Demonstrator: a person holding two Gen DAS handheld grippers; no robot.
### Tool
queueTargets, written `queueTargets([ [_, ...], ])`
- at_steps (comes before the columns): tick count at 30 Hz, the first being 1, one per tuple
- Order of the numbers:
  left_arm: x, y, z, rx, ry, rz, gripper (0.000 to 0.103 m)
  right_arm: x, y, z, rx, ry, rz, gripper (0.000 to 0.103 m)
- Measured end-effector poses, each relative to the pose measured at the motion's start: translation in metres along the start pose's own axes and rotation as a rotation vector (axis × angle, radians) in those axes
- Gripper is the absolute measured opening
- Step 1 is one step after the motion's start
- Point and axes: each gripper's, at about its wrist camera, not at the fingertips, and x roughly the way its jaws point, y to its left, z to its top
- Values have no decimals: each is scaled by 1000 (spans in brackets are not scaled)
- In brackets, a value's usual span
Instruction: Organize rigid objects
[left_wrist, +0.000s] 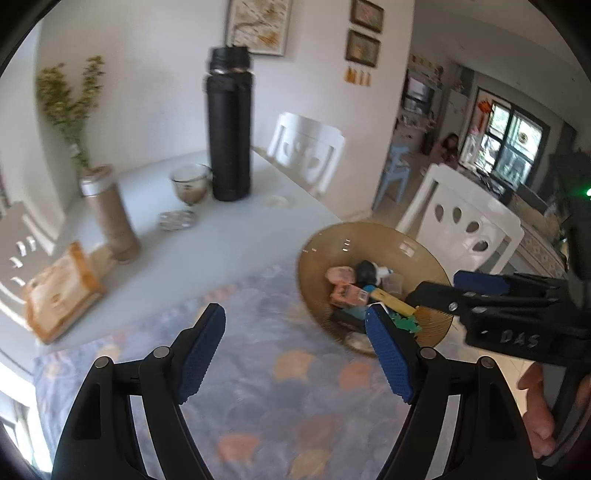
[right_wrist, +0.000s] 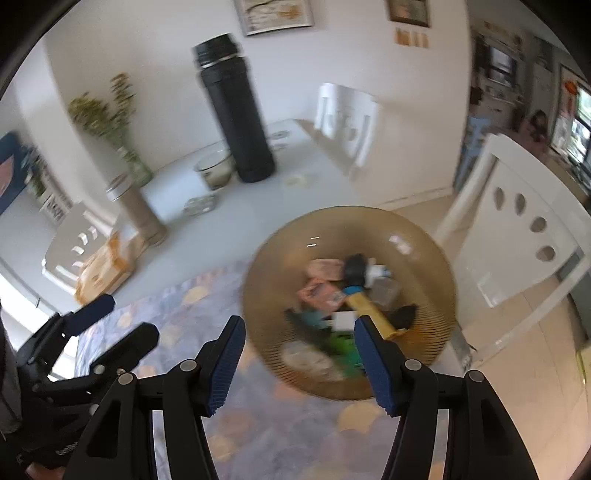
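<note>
An amber glass bowl (left_wrist: 369, 236) (right_wrist: 332, 229) sits at the table's right edge on a patterned mat. It holds several small rigid items: a pink block (left_wrist: 347, 293) (right_wrist: 319, 291), a yellow stick (left_wrist: 393, 299) (right_wrist: 369, 308), a black piece (left_wrist: 365, 269), green bits (right_wrist: 341, 343). My left gripper (left_wrist: 295, 325) is open and empty above the mat, left of the bowl. My right gripper (right_wrist: 299, 336) is open and empty, hovering at the bowl's near rim; it shows in the left wrist view (left_wrist: 436, 288) beside the bowl.
A tall black flask (left_wrist: 229, 129) (right_wrist: 236, 110), a glass cup (left_wrist: 190, 184), a small glass dish (left_wrist: 177, 220), a beige canister (left_wrist: 110, 218), a tan box (left_wrist: 62, 288) and a plant vase (right_wrist: 138, 168) stand on the white table. White chairs (left_wrist: 461, 221) stand at the right.
</note>
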Motion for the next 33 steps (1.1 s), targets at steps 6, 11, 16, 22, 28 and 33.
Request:
queueTargets([
  [6, -45, 40, -21, -98, -14, 71, 77, -4, 55, -16, -106, 13, 53, 60],
  [11, -78, 63, -45, -131, -17, 157, 77, -9, 94, -28, -173, 24, 92, 60],
  [16, -103, 76, -64, -165, -21, 239, 85, -15, 132, -38, -244, 26, 122, 60],
  [22, -116, 95, -81, -219, 30, 303, 88, -15, 163, -51, -298, 37, 142, 62],
  [28, -113, 105, -102, -279, 82, 322, 88, 4, 171, -85, -313, 133, 114, 64],
  [33, -108, 109, -115, -310, 107, 307, 88, 18, 166, -104, -289, 209, 95, 64],
])
